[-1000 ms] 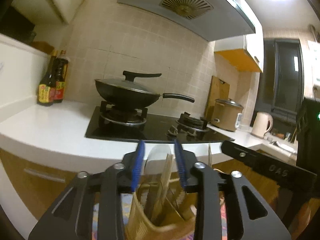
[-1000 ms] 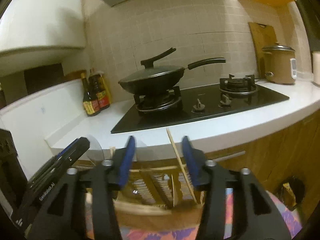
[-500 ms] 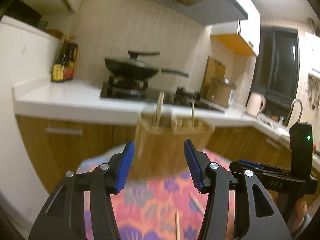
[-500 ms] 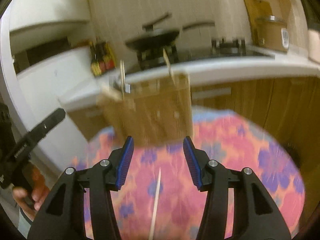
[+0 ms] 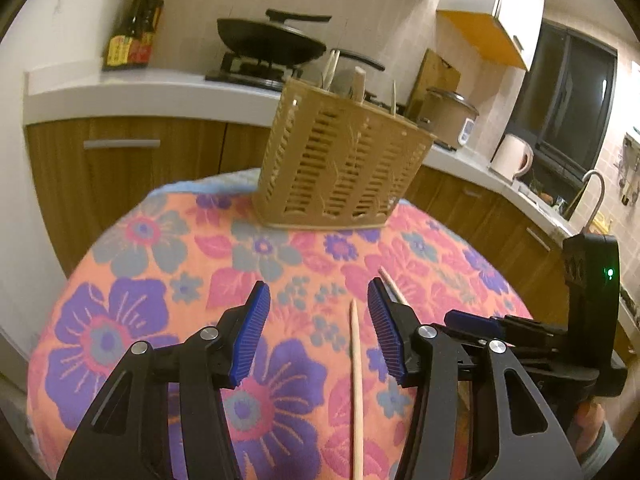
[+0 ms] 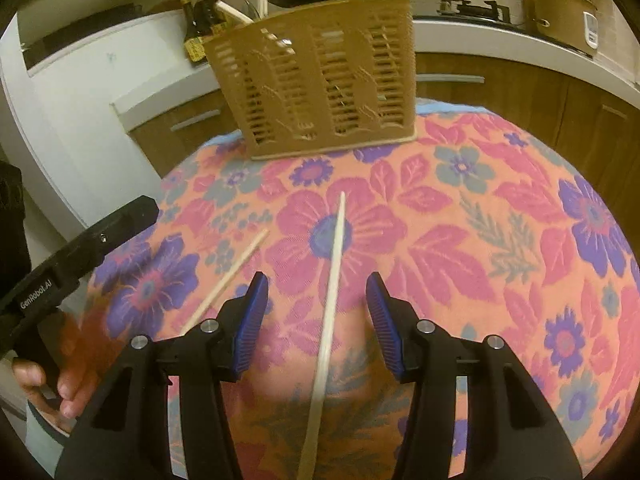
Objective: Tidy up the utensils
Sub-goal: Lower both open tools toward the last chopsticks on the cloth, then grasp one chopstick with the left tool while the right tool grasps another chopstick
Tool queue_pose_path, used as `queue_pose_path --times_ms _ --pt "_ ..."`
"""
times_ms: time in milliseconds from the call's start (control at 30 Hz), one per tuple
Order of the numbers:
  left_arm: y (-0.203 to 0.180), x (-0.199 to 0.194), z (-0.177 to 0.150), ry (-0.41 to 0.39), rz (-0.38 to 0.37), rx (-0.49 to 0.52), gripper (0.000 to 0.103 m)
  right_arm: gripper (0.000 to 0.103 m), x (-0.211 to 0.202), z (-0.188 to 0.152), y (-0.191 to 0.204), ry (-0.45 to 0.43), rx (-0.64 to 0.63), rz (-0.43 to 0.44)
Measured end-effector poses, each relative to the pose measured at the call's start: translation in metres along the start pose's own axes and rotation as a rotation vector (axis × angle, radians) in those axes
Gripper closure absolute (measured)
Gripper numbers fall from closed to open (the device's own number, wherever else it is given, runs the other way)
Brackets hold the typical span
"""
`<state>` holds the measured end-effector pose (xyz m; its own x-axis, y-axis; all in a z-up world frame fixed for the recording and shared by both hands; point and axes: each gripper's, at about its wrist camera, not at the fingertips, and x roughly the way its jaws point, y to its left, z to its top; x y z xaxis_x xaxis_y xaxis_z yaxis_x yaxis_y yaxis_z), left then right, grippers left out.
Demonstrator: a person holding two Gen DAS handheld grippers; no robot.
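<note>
A tan slotted utensil basket [image 5: 340, 164] stands at the far edge of the flowered tablecloth [image 5: 168, 272], with chopsticks and a spoon sticking out; it also shows in the right wrist view [image 6: 320, 80]. Two loose wooden chopsticks lie on the cloth. One chopstick [image 5: 356, 392] lies between the open fingers of my left gripper [image 5: 318, 328]. The other chopstick [image 6: 328, 320] lies between the open fingers of my right gripper [image 6: 316, 320]. The first chopstick [image 6: 228, 280] shows left of the right gripper. Neither gripper holds anything.
Behind the table runs a white kitchen counter [image 5: 140, 88] with a wok on a gas hob [image 5: 272, 44], sauce bottles [image 5: 132, 32], a rice cooker [image 5: 448, 116] and a kettle [image 5: 516, 156]. Wooden cabinets [image 5: 120, 160] stand below it.
Both grippers have pulled back and down from above the basket to low over the cloth. The basket now stands farther ahead, and the two loose chopsticks have come between the fingers.
</note>
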<state>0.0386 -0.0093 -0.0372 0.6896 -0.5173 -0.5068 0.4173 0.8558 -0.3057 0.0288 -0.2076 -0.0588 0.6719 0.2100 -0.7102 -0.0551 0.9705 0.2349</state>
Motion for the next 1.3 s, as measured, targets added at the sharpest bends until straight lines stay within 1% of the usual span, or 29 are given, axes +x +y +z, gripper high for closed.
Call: queue_pose_path --times_ms 33,100,133,200,267,300,333,367,433,500,533,667,700,733,800,833,900,933,1033,1100,1133,1200,1233,1300 --pt "0.0 -0.002 0.0 -0.013 -0.005 0.005 0.054 0.06 0.002 0.001 0.0 0.005 -0.001 -0.009" --pt "-0.003 -0.002 -0.001 -0.007 -0.011 0.017 0.054 0.062 0.0 -0.001 0.001 0.007 -0.011 -0.027" --pt "-0.005 -0.001 -0.001 0.001 -0.016 0.024 0.054 0.066 0.001 -0.003 0.003 0.018 -0.02 -0.041" --pt "-0.008 0.004 -0.002 0.037 -0.037 0.041 0.054 0.068 0.005 -0.009 0.007 0.058 -0.044 -0.063" --pt "-0.01 0.011 -0.003 0.082 -0.042 0.057 0.054 0.068 0.005 -0.013 0.014 0.063 -0.08 -0.095" --pt "-0.013 0.015 -0.003 0.103 -0.028 0.07 0.054 0.07 0.006 -0.013 0.015 0.065 -0.089 -0.106" --pt "-0.015 0.018 -0.004 0.122 -0.014 0.083 0.054 0.074 0.006 -0.014 0.016 0.065 -0.096 -0.118" --pt "-0.019 0.021 -0.006 0.15 0.006 0.106 0.055 0.077 0.007 -0.014 0.016 0.065 -0.101 -0.13" --pt "-0.027 0.023 -0.01 0.199 0.026 0.142 0.055 0.089 0.005 -0.016 0.014 0.061 -0.104 -0.143" --pt "-0.033 0.023 -0.014 0.239 0.045 0.168 0.056 0.097 0.003 -0.017 0.011 0.057 -0.097 -0.132" --pt "-0.04 0.025 -0.017 0.264 0.069 0.194 0.056 0.099 0.002 -0.018 0.01 0.056 -0.089 -0.125" --pt "-0.059 0.036 -0.025 0.338 0.177 0.293 0.059 0.099 -0.001 -0.018 0.008 0.054 -0.078 -0.111" --pt "-0.063 0.041 -0.028 0.36 0.21 0.319 0.062 0.099 -0.002 -0.018 0.007 0.051 -0.073 -0.105" --pt "-0.064 0.044 -0.03 0.371 0.227 0.328 0.067 0.099 -0.002 -0.018 0.006 0.048 -0.069 -0.101" --pt "-0.065 0.046 -0.031 0.366 0.232 0.328 0.071 0.099 -0.005 -0.017 0.002 0.039 -0.053 -0.09" --pt "-0.065 0.046 -0.03 0.368 0.23 0.324 0.077 0.099 -0.006 -0.017 0.0 0.035 -0.041 -0.084" --pt "-0.066 0.047 -0.029 0.368 0.245 0.338 0.094 0.099 -0.008 -0.016 -0.005 0.03 -0.018 -0.067" --pt "-0.066 0.048 -0.029 0.368 0.255 0.349 0.099 0.099 -0.009 -0.015 -0.007 0.029 -0.009 -0.059" --pt "-0.064 0.047 -0.025 0.358 0.243 0.314 0.099 0.099 -0.01 -0.014 -0.01 0.028 0.01 -0.035" --pt "-0.06 0.046 -0.02 0.328 0.204 0.269 0.099 0.099 -0.011 -0.014 -0.012 0.033 0.017 -0.019" --pt "-0.056 0.042 -0.016 0.293 0.165 0.234 0.099 0.099 -0.013 -0.015 -0.013 0.036 0.02 -0.016" --pt "-0.051 0.039 -0.011 0.25 0.131 0.184 0.099 0.099 -0.016 -0.015 -0.02 0.055 0.05 0.016" --pt "-0.044 0.037 -0.006 0.215 0.103 0.138 0.099 0.099 -0.018 -0.015 -0.026 0.067 0.08 0.05" --pt "-0.035 0.034 0.0 0.159 0.062 0.073 0.099 0.099 -0.023 -0.015 -0.035 0.08 0.108 0.074"
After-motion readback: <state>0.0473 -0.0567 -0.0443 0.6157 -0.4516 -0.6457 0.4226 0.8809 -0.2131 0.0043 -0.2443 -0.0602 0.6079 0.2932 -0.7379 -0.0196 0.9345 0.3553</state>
